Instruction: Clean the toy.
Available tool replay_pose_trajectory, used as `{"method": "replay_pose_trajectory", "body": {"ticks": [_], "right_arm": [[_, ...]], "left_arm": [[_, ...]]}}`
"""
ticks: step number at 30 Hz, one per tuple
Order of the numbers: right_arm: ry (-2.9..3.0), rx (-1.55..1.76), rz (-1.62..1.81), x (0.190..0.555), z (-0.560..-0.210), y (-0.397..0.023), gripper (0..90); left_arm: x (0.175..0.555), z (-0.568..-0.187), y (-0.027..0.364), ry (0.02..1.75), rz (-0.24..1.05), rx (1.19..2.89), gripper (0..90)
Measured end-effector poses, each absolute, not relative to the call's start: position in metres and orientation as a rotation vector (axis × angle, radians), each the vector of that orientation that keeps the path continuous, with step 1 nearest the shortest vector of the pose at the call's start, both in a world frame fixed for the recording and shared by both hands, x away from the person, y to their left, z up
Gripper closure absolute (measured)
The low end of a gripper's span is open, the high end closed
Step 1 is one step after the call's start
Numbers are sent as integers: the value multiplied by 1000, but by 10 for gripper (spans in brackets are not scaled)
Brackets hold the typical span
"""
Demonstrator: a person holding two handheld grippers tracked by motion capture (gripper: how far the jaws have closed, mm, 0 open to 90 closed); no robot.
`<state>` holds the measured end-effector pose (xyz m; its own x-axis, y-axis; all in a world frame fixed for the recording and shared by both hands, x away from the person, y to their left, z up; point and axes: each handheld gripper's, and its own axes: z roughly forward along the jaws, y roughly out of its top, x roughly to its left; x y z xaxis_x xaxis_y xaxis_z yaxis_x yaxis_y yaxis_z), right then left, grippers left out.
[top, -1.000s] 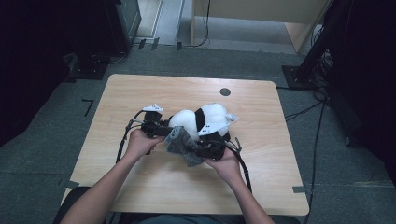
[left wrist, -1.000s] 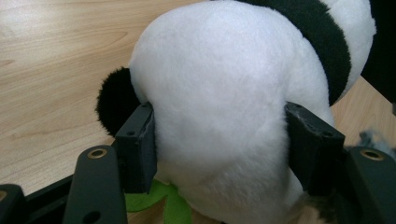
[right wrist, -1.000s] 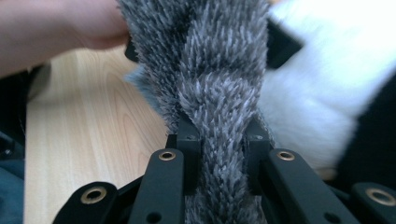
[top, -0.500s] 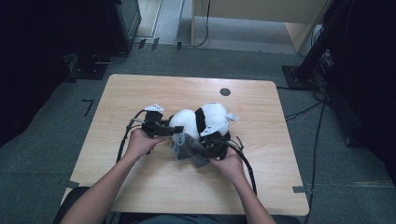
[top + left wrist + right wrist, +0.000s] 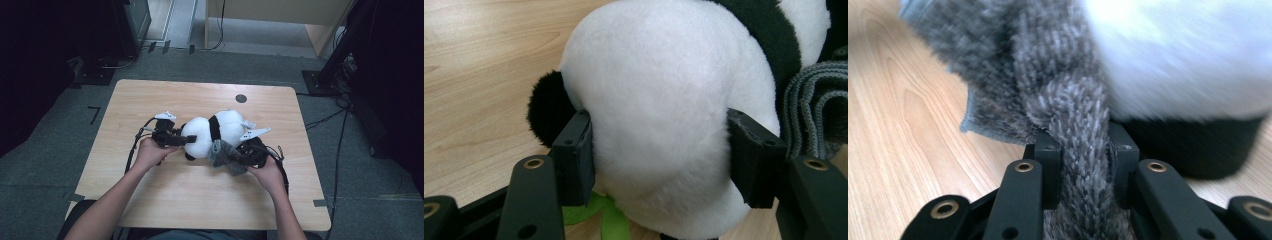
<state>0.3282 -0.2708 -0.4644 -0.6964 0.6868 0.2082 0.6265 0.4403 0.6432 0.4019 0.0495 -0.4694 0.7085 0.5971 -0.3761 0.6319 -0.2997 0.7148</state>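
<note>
The worktop (image 5: 150, 100) has bare wood on every side of the plush panda (image 5: 210, 132), which lies near its middle, well clear of the edges. The left gripper (image 5: 186, 140) has its fingers (image 5: 574, 160) clamped on the panda's white body. The right gripper (image 5: 239, 156) pinches a grey knitted cloth (image 5: 222, 156) beside the panda; its far end is blurred.
</note>
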Motion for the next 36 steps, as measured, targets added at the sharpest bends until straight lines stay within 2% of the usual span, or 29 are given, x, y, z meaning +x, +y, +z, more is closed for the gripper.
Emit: {"method": "replay_pose_trajectory", "body": {"ticks": [21, 31, 36], "right_arm": [[2375, 1576, 1059, 340, -474, -348, 737], [2234, 1592, 1118, 335, -460, -362, 741], [2127, 1523, 1248, 324, -433, -361, 744]], "left_arm": [[403, -470, 49, 939, -51, 1989, 372], [402, -471, 49, 935, -46, 1990, 372], [403, -471, 49, 935, -45, 1989, 372]]}}
